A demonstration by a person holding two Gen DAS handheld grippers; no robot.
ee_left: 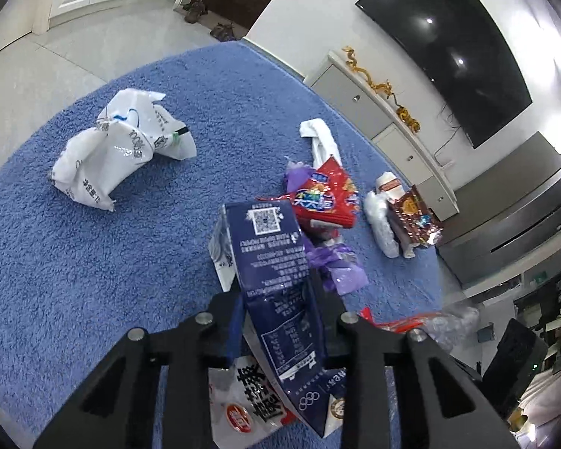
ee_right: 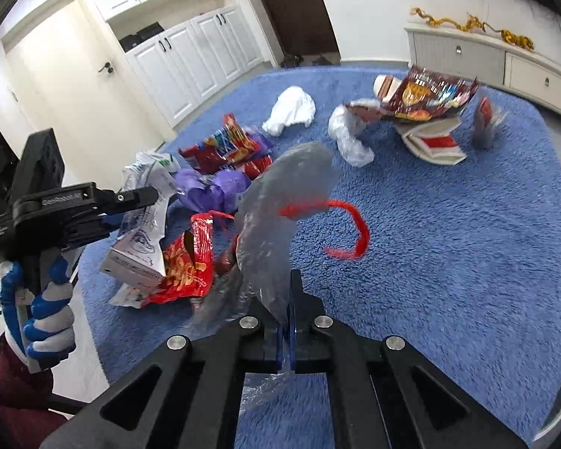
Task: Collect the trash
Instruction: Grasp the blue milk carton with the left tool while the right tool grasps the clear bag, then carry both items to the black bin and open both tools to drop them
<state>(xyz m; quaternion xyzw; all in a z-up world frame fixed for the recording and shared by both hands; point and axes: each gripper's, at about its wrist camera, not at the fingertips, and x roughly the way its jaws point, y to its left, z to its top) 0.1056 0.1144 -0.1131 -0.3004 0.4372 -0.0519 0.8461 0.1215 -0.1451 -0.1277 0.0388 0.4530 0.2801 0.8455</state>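
Navy carton (ee_left: 276,284) sits pinched upright in the left gripper (ee_left: 280,295). Right gripper (ee_right: 288,321) is pressed together on a clear plastic bag (ee_right: 280,209), just right of the carton, bag mouth not visible.

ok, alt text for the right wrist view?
The right gripper is shut on a clear plastic bag with a red drawstring, above a blue rug strewn with snack wrappers. At left, a gloved hand holds the left gripper, shut on a carton.
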